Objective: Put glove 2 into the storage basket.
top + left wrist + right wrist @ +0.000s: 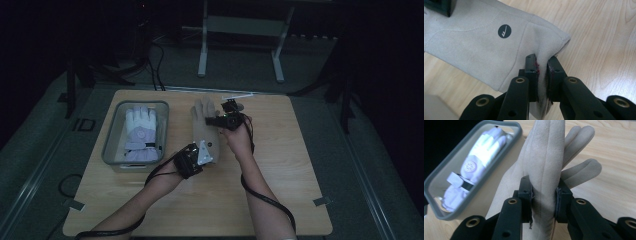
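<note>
A beige glove (204, 131) is held over the middle of the table, fingers pointing away from me. At its cuff, my left gripper (200, 156) is shut on a fold of the fabric (542, 53), beside a round dark logo (504, 31). My right gripper (223, 120) is shut on the glove's fingers (544, 177), which bulge between the jaws. A white and lilac glove (139, 132) lies in a grey tray (111, 134) at the left.
The wooden table (280, 165) has bare room to the right and in front of my hands. A cable (267, 200) trails from each gripper along the forearms. A metal frame (240, 30) stands on the floor beyond the far edge.
</note>
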The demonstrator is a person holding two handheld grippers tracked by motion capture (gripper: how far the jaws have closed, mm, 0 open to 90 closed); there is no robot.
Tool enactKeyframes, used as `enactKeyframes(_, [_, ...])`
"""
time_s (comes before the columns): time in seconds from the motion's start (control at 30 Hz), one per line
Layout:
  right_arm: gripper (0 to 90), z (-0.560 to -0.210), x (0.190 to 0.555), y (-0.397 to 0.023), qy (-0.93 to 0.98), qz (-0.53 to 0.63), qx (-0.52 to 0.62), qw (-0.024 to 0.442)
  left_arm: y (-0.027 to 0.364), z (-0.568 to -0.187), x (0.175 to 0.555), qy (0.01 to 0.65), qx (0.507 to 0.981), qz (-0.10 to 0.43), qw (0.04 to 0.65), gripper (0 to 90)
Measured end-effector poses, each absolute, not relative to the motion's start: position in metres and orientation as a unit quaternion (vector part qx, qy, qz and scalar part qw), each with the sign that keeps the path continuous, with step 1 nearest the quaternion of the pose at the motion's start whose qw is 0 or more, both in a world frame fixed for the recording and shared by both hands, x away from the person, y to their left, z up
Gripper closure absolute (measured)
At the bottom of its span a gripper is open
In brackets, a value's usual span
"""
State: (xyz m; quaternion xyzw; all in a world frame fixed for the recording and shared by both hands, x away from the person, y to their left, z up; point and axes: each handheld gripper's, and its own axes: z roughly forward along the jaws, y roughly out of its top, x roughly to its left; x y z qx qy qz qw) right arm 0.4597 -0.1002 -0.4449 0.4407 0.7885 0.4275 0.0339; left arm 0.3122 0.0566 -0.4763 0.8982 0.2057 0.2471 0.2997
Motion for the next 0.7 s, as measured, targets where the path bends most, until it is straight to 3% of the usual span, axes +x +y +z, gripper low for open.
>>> enactKeyframes(0.7, [72.5,-0.420,0.459,-0.027,0.800,0.445,0.403,0.009,0.127,-0.454,0.297,0.240,0.887,0.269,0.288,81.9])
